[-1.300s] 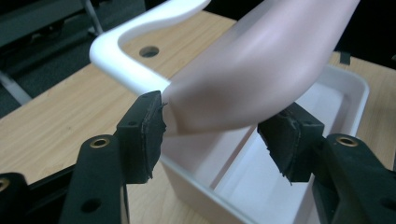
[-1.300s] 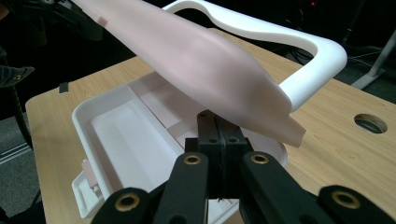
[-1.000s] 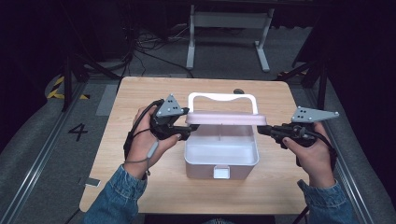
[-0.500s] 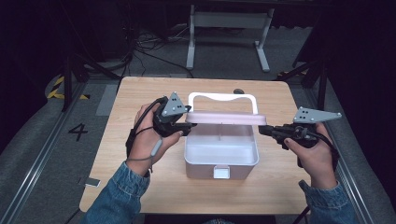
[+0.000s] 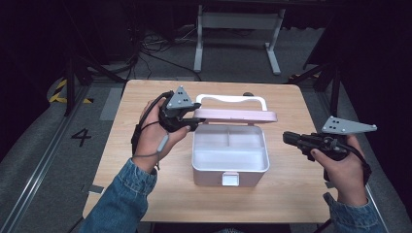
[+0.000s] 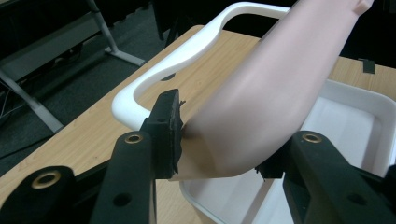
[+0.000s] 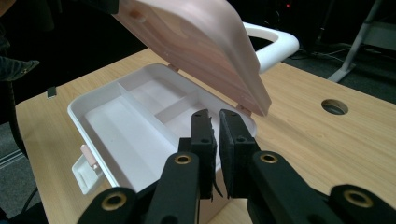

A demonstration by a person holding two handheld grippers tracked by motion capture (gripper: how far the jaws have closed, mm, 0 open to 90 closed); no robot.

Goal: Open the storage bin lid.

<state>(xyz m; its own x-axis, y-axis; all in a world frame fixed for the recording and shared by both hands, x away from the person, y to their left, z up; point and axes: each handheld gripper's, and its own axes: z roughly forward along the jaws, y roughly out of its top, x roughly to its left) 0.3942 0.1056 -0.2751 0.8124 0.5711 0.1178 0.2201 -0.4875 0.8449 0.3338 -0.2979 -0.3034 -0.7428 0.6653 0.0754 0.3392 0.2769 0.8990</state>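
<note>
the white box (image 5: 230,165) sits near the middle of the wooden table (image 5: 286,194), its tray divided into one long front compartment and two smaller ones behind; all three look bare. its pink lid (image 5: 238,115) is raised on the far hinge, hanging half open above the back of the tray, with the white carry handle (image 5: 232,99) lying flat on the table beyond it. a small pink and white latch (image 5: 230,178) hangs at the front wall.

your left gripper (image 6: 219,154) has its jaws clamped on the left corner of the lid, one pad (image 6: 170,126) pressed against the lid's edge. your right gripper (image 7: 215,140) hovers just to the right of the box, apart from it, jaws nearly together with a thin gap and nothing between them.

there is bare tabletop in front of the box and on both sides of it. a round hole (image 7: 334,106) in the table lies past the lid in the right gripper view. the lid is smooth, rounded and matte.
</note>
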